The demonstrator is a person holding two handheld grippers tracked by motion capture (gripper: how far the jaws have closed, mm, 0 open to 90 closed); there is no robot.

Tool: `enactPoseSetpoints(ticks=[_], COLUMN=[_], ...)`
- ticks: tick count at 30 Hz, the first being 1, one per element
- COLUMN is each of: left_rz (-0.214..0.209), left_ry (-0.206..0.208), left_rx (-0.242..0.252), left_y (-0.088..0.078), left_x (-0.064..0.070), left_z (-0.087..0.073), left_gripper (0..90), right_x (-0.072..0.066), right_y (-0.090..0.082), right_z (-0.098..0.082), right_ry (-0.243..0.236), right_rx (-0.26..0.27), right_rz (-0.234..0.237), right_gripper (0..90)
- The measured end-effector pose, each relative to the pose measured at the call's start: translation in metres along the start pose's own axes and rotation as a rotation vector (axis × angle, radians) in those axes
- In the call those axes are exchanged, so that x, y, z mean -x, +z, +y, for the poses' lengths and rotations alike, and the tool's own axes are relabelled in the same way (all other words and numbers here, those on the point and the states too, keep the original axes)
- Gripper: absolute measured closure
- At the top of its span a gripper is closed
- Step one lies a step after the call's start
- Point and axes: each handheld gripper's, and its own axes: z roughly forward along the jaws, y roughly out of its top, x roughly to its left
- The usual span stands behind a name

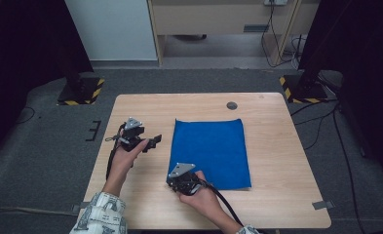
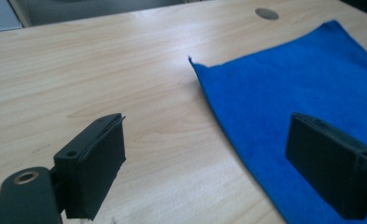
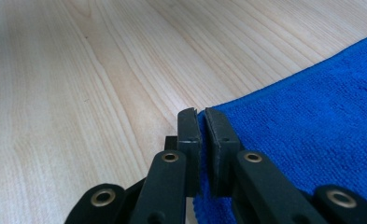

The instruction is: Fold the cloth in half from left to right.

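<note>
Pinching only the blue towel (image 3: 312, 116) edge at its 7 o'clock corner, the closed right gripper (image 3: 202, 116) risks slippage while the left gripper (image 2: 204, 154) stands open, empty.

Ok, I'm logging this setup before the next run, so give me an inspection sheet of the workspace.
Surface: light wooden table, round cable port near the far edge.
Job's things: blue cloth lying flat on the table.
Clutter: nothing seen.
Grippers: left gripper open, above bare wood beside the cloth's left edge; right gripper shut on the cloth's near left corner.
Cables: one trails from each gripper; more cables run over the floor at right.
Surroundings: grey carpet, two stand bases with yellow-black tape, furniture beyond the table.
</note>
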Motion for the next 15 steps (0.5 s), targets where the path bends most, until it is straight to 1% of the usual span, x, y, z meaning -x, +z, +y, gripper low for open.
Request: enactPoseSetpoints(ticks=[1,4,5,6,7,8,11,12,13,14,15], left_rz=[-0.004,-0.004,-0.006,-0.005,0.001,0.003,0.005,0.005,0.000,-0.003,-0.003], left_ry=[0.005,0.026,0.034,0.039,0.049,0.056,0.068,0.068,0.077,0.074,0.074], left_rx=[-0.008,-0.033,-0.046,-0.054,-0.061,-0.067,-0.085,-0.085,-0.097,-0.101,-0.101], left_y=[0.002,0.012,0.015,0.019,0.023,0.027,0.038,0.038,0.047,0.050,0.050], left_x=[0.000,0.004,0.005,0.007,0.008,0.009,0.013,0.013,0.015,0.015,0.015], left_z=[0.002,0.008,0.010,0.012,0.014,0.017,0.022,0.022,0.024,0.024,0.024], left_gripper=[12.0,12.4,12.5,12.9,14.0,16.1,17.3,17.8,18.8,19.4,20.6], right_x=[0.000,-0.002,-0.002,-0.003,-0.004,-0.004,-0.007,-0.008,-0.009,-0.009,-0.010], right_y=[0.000,-0.002,-0.003,-0.004,-0.004,-0.004,-0.005,-0.005,-0.006,-0.006,-0.005], right_z=[-0.001,-0.004,-0.004,-0.005,-0.006,-0.006,-0.007,-0.008,-0.008,-0.008,-0.008], right_ry=[0.006,0.000,0.009,0.008,0.016,0.013,0.012,0.017,0.020,0.021,0.019], right_rx=[0.007,0.005,0.011,0.013,0.015,0.017,0.027,0.029,0.031,0.032,0.031], right_rz=[0.000,0.011,0.012,0.017,0.018,0.023,0.035,0.036,0.039,0.043,0.041], right_gripper=[85.7,85.8,85.8,85.8,85.8,85.8,86.0,86.0,86.1,86.1,86.1])
